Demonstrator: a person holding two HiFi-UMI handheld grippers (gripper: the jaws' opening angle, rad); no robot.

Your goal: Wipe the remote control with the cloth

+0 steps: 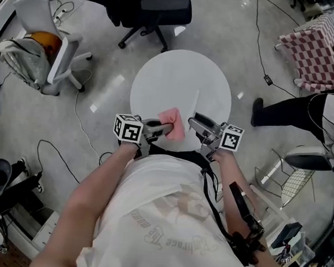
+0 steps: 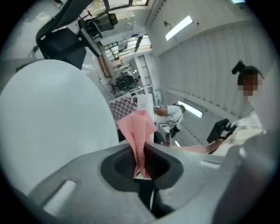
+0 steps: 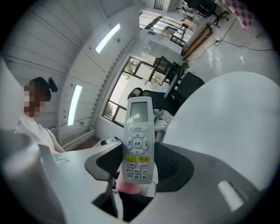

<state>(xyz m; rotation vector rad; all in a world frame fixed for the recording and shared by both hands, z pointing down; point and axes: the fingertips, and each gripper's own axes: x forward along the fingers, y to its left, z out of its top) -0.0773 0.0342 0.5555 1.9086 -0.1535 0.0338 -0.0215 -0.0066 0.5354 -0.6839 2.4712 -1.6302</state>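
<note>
**A:** Where is the remote control (image 3: 138, 140) now?

**B:** Off the desk (image 1: 172, 78). It stands upright in the right hand-held gripper (image 3: 135, 175), button side toward that gripper's camera. The jaws stand wide and are clamped on its lower end, so the screen and most of the keys stick out free above them.

**A:** And the cloth (image 2: 139, 131)?

**B:** The left hand-held gripper (image 2: 142, 164) has it. Its jaws are almost together, pinching one edge of the pink cloth, and the rest sticks out ahead in a loose fold. From the head view, the cloth (image 1: 172, 122) hangs between the two grippers over the near edge of the desk. It is near the right one, but I can't tell whether it touches the remote.

**A:** So which step is this?

**B:** I'd say both things are picked up and the wiping hasn't started.

**A:** What does the next move need?

**B:** Bring the free fold flat against the remote's face, then rub along its length. The cloth is limp and held by little, so the left gripper must press it on, not just brush past. The right must hold firm so the remote doesn't pivot.
</note>
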